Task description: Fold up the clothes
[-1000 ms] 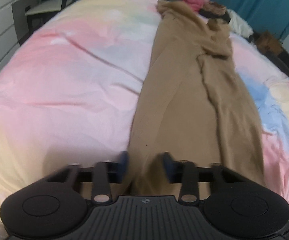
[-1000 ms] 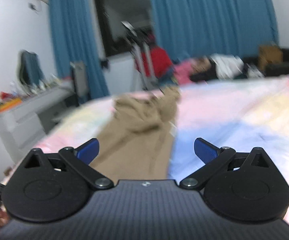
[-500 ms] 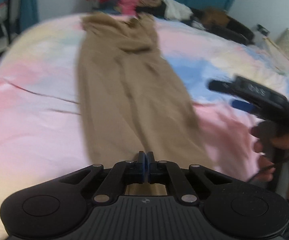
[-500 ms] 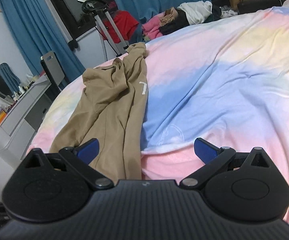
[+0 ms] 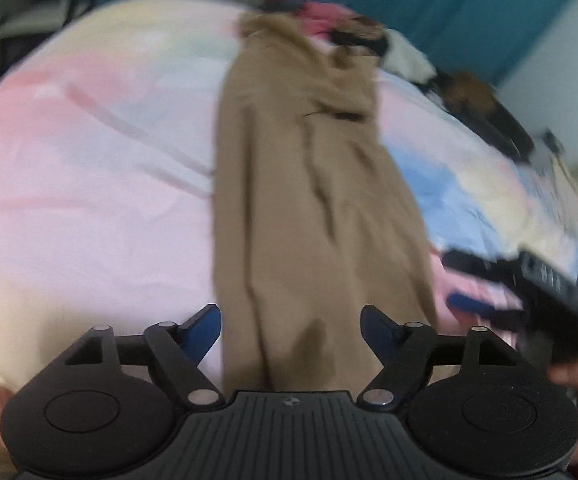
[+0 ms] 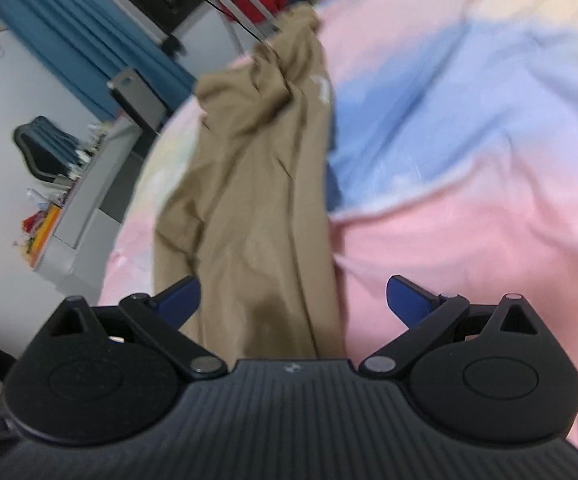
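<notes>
Tan trousers lie lengthwise on the pastel bed, legs folded together, waist bunched at the far end. My left gripper is open, its blue fingertips on either side of the near hem, holding nothing. My right gripper is open over the same near end of the trousers, empty. The right gripper also shows at the right edge of the left wrist view, blurred.
A heap of clothes lies at the far end of the bed. A grey desk with clutter and a chair stand left of the bed. Blue curtains hang behind. The bedsheet spreads to the right.
My left gripper was shut on the trouser hem half a second ago and is now open. My right gripper has moved left and down over the near end of the trousers.
</notes>
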### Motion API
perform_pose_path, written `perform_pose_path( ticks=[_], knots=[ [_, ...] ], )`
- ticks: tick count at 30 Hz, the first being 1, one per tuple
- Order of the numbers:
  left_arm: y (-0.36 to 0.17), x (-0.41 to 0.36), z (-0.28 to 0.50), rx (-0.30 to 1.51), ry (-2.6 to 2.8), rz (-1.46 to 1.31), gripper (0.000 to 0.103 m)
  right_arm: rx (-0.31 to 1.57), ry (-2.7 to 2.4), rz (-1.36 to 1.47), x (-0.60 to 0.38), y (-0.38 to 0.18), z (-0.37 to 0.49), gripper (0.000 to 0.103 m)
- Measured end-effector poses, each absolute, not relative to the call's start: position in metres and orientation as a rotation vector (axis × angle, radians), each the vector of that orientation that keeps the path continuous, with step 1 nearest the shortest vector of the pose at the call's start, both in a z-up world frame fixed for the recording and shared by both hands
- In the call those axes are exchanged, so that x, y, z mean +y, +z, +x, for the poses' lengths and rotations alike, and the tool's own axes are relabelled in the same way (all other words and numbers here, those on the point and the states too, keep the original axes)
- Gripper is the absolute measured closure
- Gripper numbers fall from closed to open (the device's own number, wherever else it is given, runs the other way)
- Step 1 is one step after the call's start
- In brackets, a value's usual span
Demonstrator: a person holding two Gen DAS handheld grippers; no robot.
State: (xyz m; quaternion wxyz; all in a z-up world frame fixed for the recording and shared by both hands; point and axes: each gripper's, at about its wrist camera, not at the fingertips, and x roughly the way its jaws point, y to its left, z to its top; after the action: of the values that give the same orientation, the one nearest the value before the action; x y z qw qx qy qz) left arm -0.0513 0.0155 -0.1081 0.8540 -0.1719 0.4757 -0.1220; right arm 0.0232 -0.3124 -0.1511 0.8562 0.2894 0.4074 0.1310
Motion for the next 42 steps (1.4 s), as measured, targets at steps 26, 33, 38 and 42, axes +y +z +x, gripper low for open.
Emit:
perform_pose_path(
  ticks=[26,33,38,42],
  knots=[
    [-0.139,0.038,-0.058,1.229,-0.421,-0.534,0.095,1.093,0.258,0.418,-0.267,-0.148,-0.033,0.085],
    [-0.081,0.061,-0.088,0.913,-0.455,-0.612,0.1,0.96,0.301,0.514,-0.297,-0.117,-0.044,0.089],
    [-0.037,0.076,-0.115,0.76,-0.497,-0.603,0.1,0.824,0.336,0.617,-0.319,-0.076,-0.052,0.09],
    [-0.012,0.07,-0.134,0.7,-0.53,-0.613,0.1,0.735,0.37,0.645,-0.33,-0.045,-0.062,0.09]
  ],
)
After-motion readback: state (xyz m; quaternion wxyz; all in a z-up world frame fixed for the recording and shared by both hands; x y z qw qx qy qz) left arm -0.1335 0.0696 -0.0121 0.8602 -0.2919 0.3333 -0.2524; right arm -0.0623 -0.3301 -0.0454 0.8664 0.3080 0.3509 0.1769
